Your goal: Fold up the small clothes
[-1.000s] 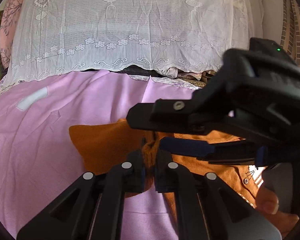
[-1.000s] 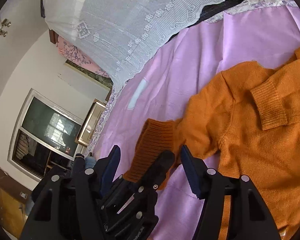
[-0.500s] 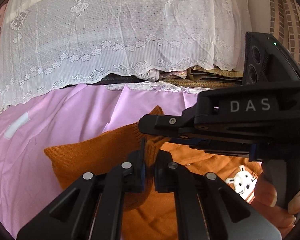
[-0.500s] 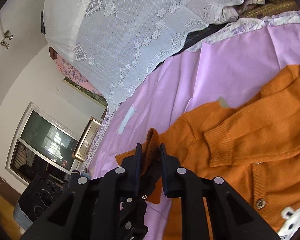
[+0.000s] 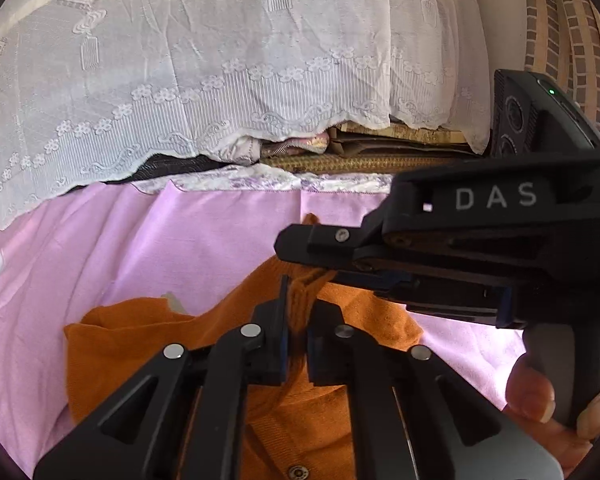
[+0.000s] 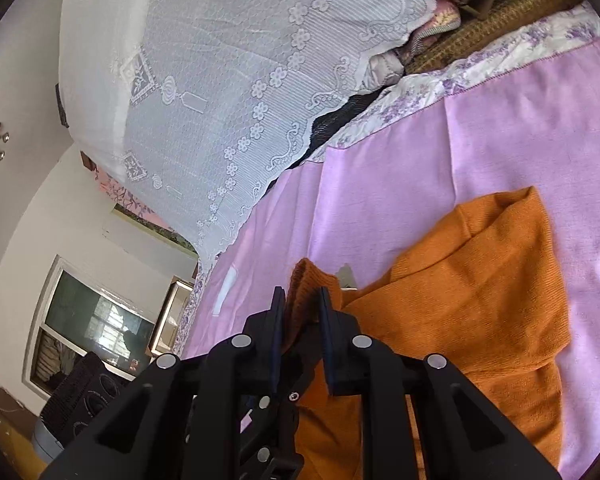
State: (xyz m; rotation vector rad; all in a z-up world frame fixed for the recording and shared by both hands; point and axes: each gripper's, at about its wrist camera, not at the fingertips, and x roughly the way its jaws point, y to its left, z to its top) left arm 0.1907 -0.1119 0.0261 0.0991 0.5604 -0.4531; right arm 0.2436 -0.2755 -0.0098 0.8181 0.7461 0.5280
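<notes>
1. A pink sheet (image 5: 148, 248) covers the bed and bears the work.
2. The left gripper (image 5: 298, 316) is pinched tight on a fold of the orange cardigan (image 5: 140, 344).
3. The right gripper (image 6: 302, 312) clamps the cardigan's ribbed edge, lifting it off the sheet.
4. The rest of the cardigan lies on the sheet, folded over itself.
5. Behind, a white lace cover (image 5: 228, 64) drapes stacked bedding.
</notes>
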